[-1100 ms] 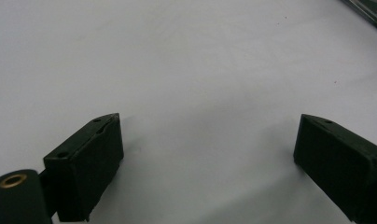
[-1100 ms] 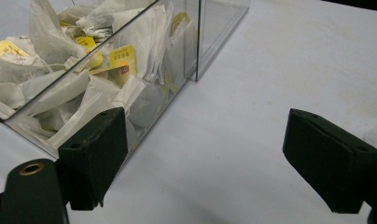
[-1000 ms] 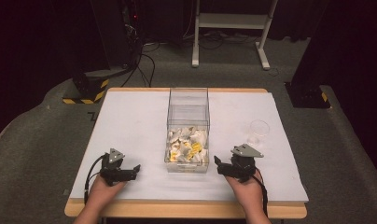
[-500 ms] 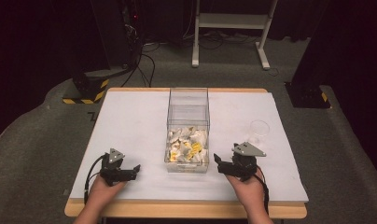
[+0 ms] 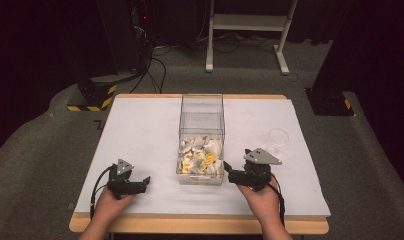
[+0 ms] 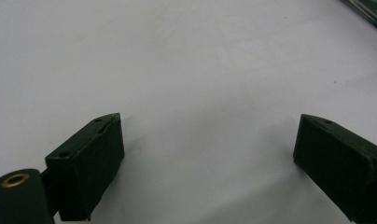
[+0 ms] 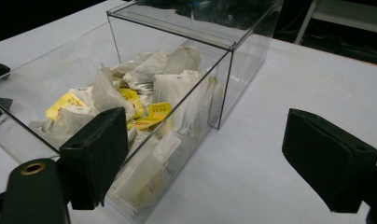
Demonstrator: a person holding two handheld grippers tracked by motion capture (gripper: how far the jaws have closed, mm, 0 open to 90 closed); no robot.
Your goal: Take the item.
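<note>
box (image 5: 201, 131): clear, tea bags (image 5: 202, 156) heaped at near end, between both grippers.
left gripper (image 5: 146, 180): jaws wide, empty, resting.
right gripper (image 5: 227, 165): jaws wide, empty, aimed at box, likely ready to reach in.

Clear box (image 5: 202, 131) mid-desk (image 5: 140, 130), white and yellow sachets (image 5: 200, 156) in its near end. Clear cup (image 5: 278, 138) right of it.

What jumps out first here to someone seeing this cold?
The clear box at the table's centre, its near end heaped with white sachets with yellow tags. The left gripper and right gripper flank it near the table's front edge, both open and holding nothing. A small clear cup stands alone, right of the box, just beyond the right gripper.
</note>
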